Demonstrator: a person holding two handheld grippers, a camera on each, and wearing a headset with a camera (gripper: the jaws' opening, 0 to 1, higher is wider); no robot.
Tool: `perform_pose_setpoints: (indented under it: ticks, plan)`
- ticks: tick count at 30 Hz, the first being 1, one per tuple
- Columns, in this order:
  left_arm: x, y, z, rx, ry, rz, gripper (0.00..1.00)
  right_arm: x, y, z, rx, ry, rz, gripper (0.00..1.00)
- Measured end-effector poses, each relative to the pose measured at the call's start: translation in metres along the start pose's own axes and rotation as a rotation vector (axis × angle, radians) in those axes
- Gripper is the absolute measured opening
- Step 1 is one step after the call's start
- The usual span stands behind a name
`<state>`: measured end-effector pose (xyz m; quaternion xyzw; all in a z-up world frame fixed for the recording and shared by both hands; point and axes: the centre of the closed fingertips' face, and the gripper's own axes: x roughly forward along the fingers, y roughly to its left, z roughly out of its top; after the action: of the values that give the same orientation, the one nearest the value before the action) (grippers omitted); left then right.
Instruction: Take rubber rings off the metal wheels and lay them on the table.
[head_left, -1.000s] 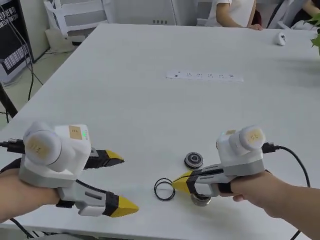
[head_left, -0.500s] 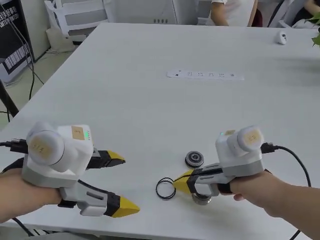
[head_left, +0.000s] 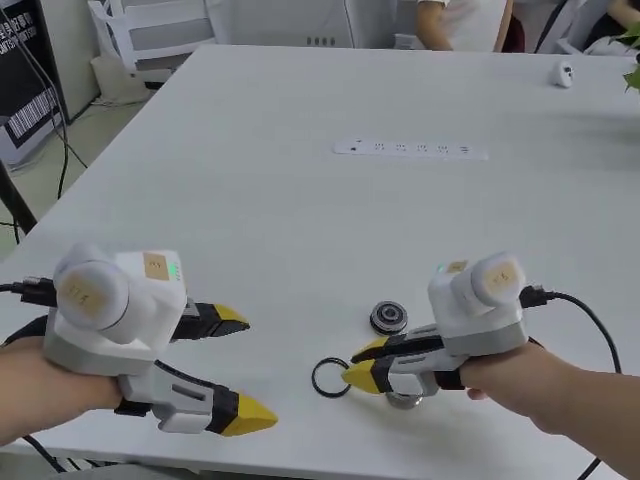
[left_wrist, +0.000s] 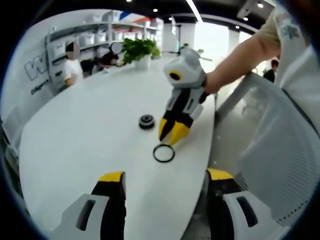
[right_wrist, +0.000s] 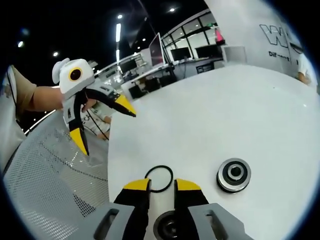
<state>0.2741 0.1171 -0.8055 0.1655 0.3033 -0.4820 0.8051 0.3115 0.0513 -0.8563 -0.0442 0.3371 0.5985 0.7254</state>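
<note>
We see right gripper (head_left: 358, 364) fingers barely parted, empty, tips just beside rubber ring (head_left: 315, 379) at 6 o'clock on worktop (head_left: 300, 220); left gripper (head_left: 243, 365) wide open, empty. Pulling away could snag the ring or nudge the metal wheel (head_left: 403, 399) beneath

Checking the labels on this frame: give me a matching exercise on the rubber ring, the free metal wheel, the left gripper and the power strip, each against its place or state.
1. rubber ring
2. free metal wheel
3. left gripper
4. power strip

A. far across the table
B. jaws wide apart, holding nothing
C. lying flat just ahead of the right gripper
D. alone on the table, just beyond the right gripper

Pairs: 1-C, 2-D, 3-B, 4-A
</note>
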Motion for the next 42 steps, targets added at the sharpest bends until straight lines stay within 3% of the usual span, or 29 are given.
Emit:
perform_pose_setpoints:
  ticks: [15,24,42]
  plan:
    - [0.005,0.005,0.012,0.015,0.000,-0.006,0.65,-0.020,-0.002,0.024,0.007,-0.095,-0.016,0.23]
    - [0.012,0.015,0.028,0.030,-0.013,-0.002,0.63,-0.035,-0.013,0.031,-0.001,-0.133,-0.054,0.27]
    - [0.038,0.030,0.046,0.048,-0.013,-0.012,0.61,-0.059,-0.041,0.026,-0.005,-0.149,-0.140,0.30]
